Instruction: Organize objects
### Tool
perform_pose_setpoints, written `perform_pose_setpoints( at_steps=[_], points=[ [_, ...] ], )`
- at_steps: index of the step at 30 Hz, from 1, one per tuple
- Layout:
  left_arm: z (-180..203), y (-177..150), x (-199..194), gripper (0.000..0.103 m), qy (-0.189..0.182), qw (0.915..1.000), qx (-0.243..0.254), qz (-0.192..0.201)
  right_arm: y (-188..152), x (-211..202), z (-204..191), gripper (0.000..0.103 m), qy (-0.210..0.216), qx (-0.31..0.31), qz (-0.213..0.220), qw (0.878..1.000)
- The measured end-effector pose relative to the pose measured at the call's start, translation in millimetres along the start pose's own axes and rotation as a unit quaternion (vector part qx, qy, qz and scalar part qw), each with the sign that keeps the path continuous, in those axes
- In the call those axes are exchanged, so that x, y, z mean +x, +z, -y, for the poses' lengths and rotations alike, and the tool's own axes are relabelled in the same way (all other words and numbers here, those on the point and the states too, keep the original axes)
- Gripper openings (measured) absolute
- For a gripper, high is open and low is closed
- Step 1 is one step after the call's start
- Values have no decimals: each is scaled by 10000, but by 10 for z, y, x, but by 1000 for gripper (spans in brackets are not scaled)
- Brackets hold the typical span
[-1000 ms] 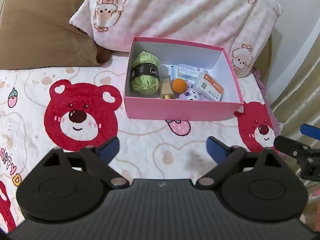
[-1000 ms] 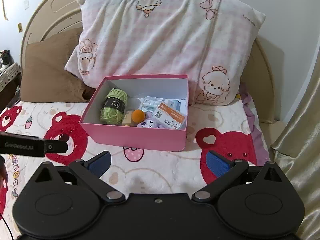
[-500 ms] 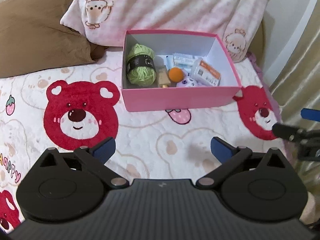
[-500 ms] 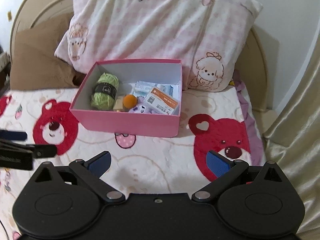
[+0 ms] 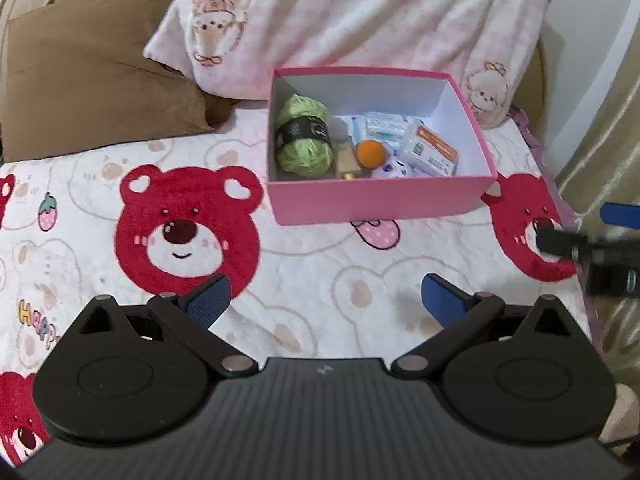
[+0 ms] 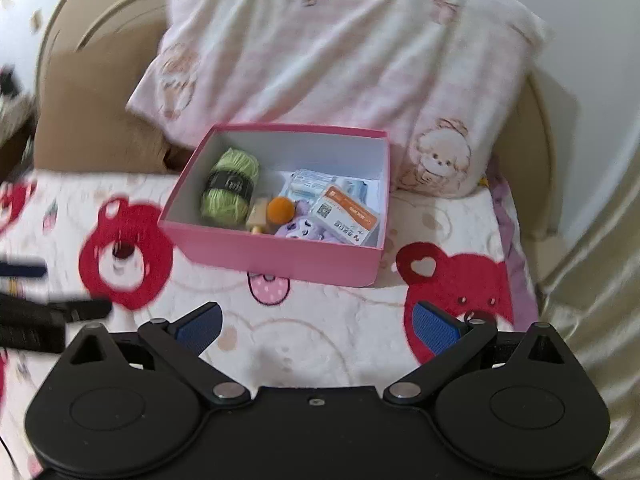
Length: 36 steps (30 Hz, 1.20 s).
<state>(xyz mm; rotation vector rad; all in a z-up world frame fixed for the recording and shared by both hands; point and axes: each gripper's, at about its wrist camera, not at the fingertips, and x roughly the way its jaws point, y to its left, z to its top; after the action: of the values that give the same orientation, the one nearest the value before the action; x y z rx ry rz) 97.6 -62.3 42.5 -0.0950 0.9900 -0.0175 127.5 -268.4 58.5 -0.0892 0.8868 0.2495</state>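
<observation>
Yarn [image 5: 304, 140], ball [image 5: 371, 153], packets boxed in pink box [image 5: 380, 204] ahead of wide, empty left gripper [image 5: 325, 300] and right gripper [image 6: 318, 326]; apparently nothing left.

Before you: pink box [image 5: 380, 202] with white interior, holding lime-green yarn [image 5: 305, 140] banded black, an orange ball [image 5: 372, 153] and an orange-and-white packet [image 5: 432, 151]. White blanket [image 5: 320, 276] printed with red bears; pink-checked pillow [image 5: 360, 20]; brown pillow [image 5: 92, 76].
</observation>
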Motion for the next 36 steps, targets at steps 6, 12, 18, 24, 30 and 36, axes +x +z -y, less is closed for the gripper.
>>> perform_pose_setpoints(
  at_steps=[6, 12, 18, 24, 30, 36],
  points=[
    [64, -49, 77, 103, -15, 9999, 108, -99, -43, 45, 104, 103, -99, 151, -43, 9998],
    [95, -94, 122, 103, 110, 9999, 18, -77, -150, 67, 167, 103, -198, 121, -16, 9997],
    [86, -125, 223, 103, 74, 9997, -60, -225, -204, 143, 138, 103, -154, 26, -123, 9998],
    [77, -136, 224, 103, 110, 9995, -163, -232, -225, 149, 73, 103, -80, -16, -146, 9999],
    [75, -131, 194, 103, 182, 9994, -196, -225, -247, 115, 70, 103, -120, 5, -85, 9999],
    [81, -121, 145, 103, 248, 9994, -165, -196, -270, 100, 89, 103, -105, 28, -94, 9999]
  ],
)
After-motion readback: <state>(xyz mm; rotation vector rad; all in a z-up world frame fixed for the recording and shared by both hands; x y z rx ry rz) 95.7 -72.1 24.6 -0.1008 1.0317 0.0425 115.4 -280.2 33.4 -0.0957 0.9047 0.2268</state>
